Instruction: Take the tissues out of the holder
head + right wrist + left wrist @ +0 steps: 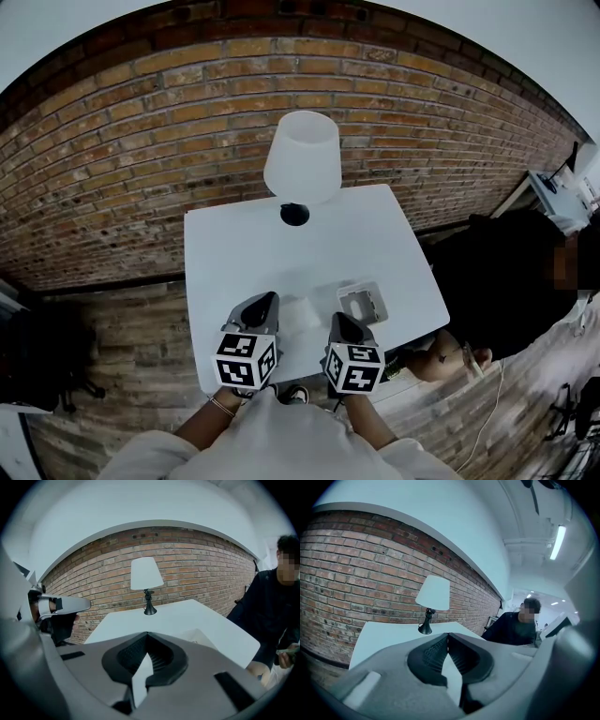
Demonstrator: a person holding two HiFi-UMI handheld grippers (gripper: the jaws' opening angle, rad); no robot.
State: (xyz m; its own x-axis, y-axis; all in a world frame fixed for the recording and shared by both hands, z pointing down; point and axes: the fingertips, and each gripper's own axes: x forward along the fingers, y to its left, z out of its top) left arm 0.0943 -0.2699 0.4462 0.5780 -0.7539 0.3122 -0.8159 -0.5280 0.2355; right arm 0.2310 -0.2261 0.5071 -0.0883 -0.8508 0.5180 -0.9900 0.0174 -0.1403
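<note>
The person wears a pale, off-white top (281, 436) with loose sleeves (141, 457), and a thin bracelet (222, 405) circles the wrist just behind the left cube (246, 358). The left gripper (266, 300) and right gripper (338, 319) look alike: a smooth grey shell narrows ahead of its cube to black fingers (432, 652) with ribbed inner faces. The left cube and the right cube (353, 367) carry black-and-white square markers on white faces.

No legible text, label, brand, number or sign anywhere in any of the views
</note>
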